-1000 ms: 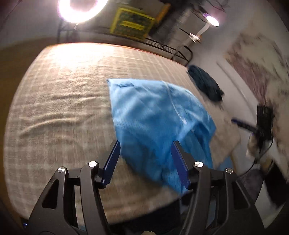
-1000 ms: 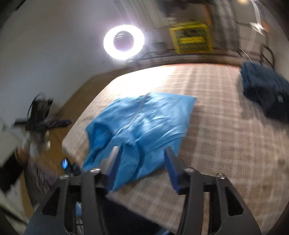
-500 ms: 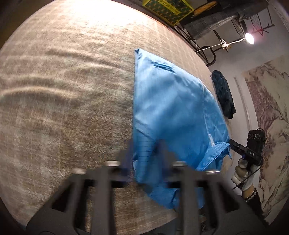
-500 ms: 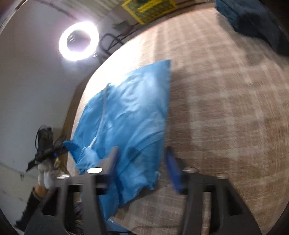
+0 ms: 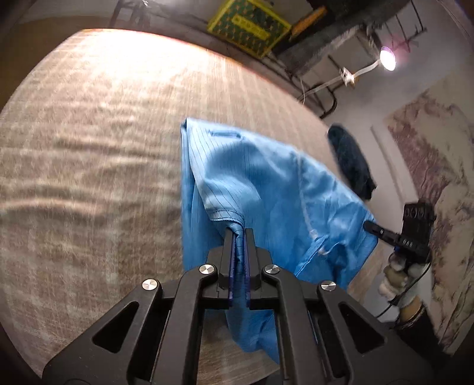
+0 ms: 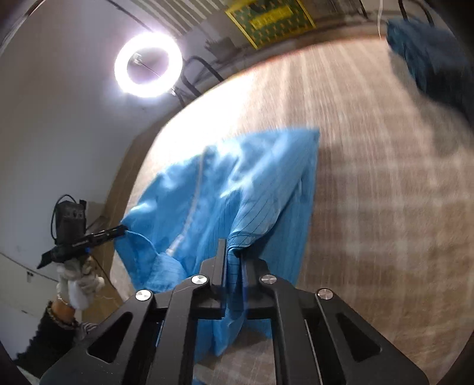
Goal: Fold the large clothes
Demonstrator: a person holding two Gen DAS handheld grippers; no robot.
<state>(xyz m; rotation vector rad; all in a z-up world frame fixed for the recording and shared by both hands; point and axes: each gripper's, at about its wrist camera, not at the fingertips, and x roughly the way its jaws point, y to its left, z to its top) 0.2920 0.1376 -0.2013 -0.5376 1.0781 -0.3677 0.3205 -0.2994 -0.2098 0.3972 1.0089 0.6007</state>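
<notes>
A large light-blue garment [image 5: 260,183] with thin dark stripes lies on the checked beige bed cover [image 5: 89,148]. Its near part is lifted off the bed. My left gripper [image 5: 238,234] is shut on the garment's near left hem. My right gripper [image 6: 234,251] is shut on the near right hem of the same garment [image 6: 237,183]. The far edge of the garment still rests on the bed cover [image 6: 385,192]. Each gripper also shows in the other's view, at the garment's opposite near corner.
A dark blue garment [image 5: 352,165] lies in a heap at the far right of the bed; it also shows in the right wrist view [image 6: 432,59]. A ring light [image 6: 148,65] and a yellow-green box [image 5: 248,26] stand beyond the bed.
Both grippers were open above the garment's near edge a second ago. They came down, shut on the near hem, and now lift it off the bed.
</notes>
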